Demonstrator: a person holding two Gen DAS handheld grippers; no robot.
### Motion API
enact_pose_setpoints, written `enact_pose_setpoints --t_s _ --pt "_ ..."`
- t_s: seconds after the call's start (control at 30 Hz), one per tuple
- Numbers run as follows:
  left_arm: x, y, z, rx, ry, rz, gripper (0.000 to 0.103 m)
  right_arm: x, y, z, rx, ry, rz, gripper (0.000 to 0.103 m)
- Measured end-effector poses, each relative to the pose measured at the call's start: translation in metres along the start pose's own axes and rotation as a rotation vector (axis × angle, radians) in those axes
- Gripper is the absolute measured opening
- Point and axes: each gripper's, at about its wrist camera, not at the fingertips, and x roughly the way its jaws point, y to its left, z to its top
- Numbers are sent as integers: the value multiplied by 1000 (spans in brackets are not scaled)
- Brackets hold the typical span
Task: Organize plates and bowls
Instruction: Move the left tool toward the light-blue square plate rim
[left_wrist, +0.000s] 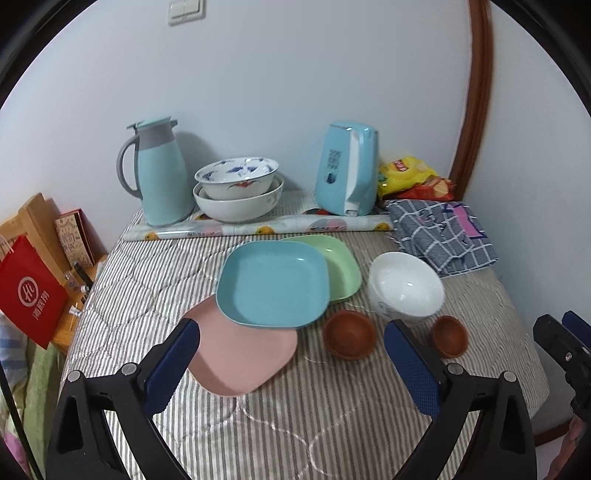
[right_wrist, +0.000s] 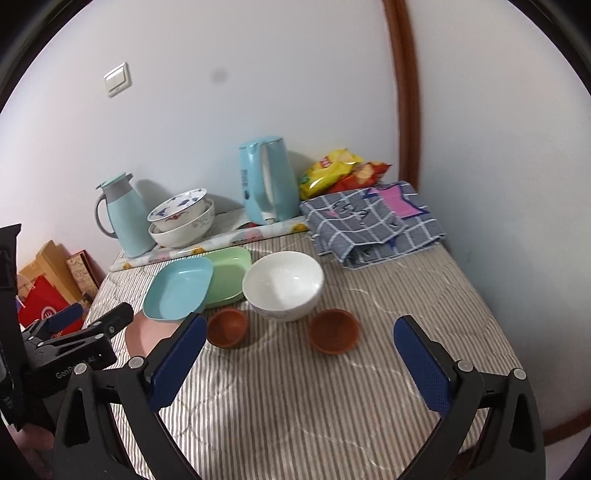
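Note:
Three square plates overlap on the striped cloth: a blue plate (left_wrist: 275, 282) (right_wrist: 179, 288) lies on a pink plate (left_wrist: 240, 354) (right_wrist: 142, 334) and a green plate (left_wrist: 338, 266) (right_wrist: 227, 271). A white bowl (left_wrist: 404, 286) (right_wrist: 282, 284) stands to their right. Two small brown bowls (left_wrist: 349, 334) (left_wrist: 448, 336) (right_wrist: 227, 326) (right_wrist: 334, 330) sit in front. My left gripper (left_wrist: 291, 339) is open and empty above the pink plate's near edge. My right gripper (right_wrist: 299, 332) is open and empty, just before the right brown bowl.
At the back stand a blue thermos jug (left_wrist: 159, 173), two stacked patterned bowls (left_wrist: 238, 192), a blue kettle (left_wrist: 347, 168), snack bags (left_wrist: 410, 177) and a folded checked cloth (left_wrist: 443, 232). A red bag (left_wrist: 31, 291) and boxes sit off the left edge.

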Motion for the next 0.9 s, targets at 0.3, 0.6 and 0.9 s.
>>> enact_pose_setpoints --t_s 0.3,0.6,0.9 --pt "41 22 9 -34 44 32 93 55 31 20 -61 51 72 82" --pt "79 43 14 -37 77 49 85 106 65 24 -98 118 141 62" --pt "116 62 17 -42 111 27 68 153 92 16 -98 185 157 51"
